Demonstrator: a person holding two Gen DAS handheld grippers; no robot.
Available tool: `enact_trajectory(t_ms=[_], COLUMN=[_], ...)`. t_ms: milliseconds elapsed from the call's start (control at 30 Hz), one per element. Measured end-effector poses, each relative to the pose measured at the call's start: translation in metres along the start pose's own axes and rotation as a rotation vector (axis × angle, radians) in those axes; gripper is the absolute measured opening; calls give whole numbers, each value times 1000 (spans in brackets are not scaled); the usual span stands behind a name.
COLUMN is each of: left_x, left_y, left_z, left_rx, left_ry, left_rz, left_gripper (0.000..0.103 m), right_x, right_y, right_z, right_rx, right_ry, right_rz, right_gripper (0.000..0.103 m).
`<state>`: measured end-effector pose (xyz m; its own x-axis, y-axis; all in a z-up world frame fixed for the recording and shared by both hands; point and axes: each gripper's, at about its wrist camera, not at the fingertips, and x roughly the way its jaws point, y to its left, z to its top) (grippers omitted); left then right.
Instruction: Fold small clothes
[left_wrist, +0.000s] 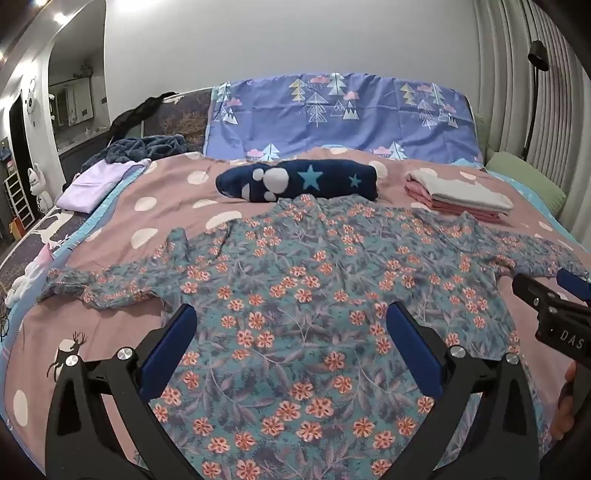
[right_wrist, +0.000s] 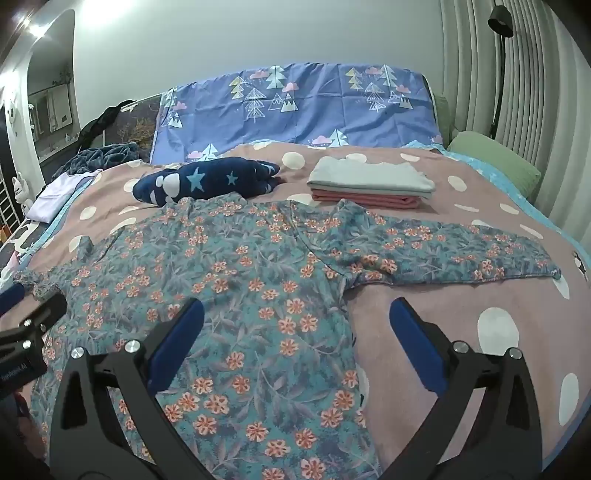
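A teal long-sleeved top with orange flowers (left_wrist: 295, 288) lies spread flat on the pink dotted bedspread (left_wrist: 122, 206), sleeves out to both sides. It also shows in the right wrist view (right_wrist: 236, 280), its right sleeve (right_wrist: 454, 251) stretched out. My left gripper (left_wrist: 291, 314) is open and empty, hovering over the top's lower middle. My right gripper (right_wrist: 295, 310) is open and empty above the top's right side edge. The right gripper's tip shows at the left wrist view's right edge (left_wrist: 546, 299); the left gripper shows at the right wrist view's left edge (right_wrist: 22, 325).
A navy star-print garment (left_wrist: 299, 181) lies rolled beyond the collar. A folded stack of white and pink clothes (left_wrist: 458, 195) sits at the back right. A lilac garment (left_wrist: 96, 181) lies at the back left. A blue tree-print cover (left_wrist: 340, 114) and a green pillow (left_wrist: 524, 181) are by the headboard.
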<state>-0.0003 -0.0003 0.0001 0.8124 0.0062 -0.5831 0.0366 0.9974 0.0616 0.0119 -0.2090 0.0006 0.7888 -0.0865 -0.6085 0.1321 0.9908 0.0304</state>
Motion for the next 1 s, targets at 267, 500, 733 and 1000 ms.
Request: enact_trajectory(t_ms=[267,500,733,1000], left_x=[4,10,8,4], left_y=[6,8,7,5], left_z=[-10,-14,-15,-14], left_rx=[-29,-26,-15,-11], left_ry=[52,63,58,59], left_rz=[-25,-17,-20,-18], left_gripper=[102,102,102,102], right_x=[-3,-3,-11,-14], right_y=[2,4,8,11], right_z=[-2,-3,-2,-4], right_rx=[-14,-2,-16,-17], right_ry=[-20,-7,-18,-17], right_rz=[-20,-11,-12,1], right_gripper=[101,101,101,101])
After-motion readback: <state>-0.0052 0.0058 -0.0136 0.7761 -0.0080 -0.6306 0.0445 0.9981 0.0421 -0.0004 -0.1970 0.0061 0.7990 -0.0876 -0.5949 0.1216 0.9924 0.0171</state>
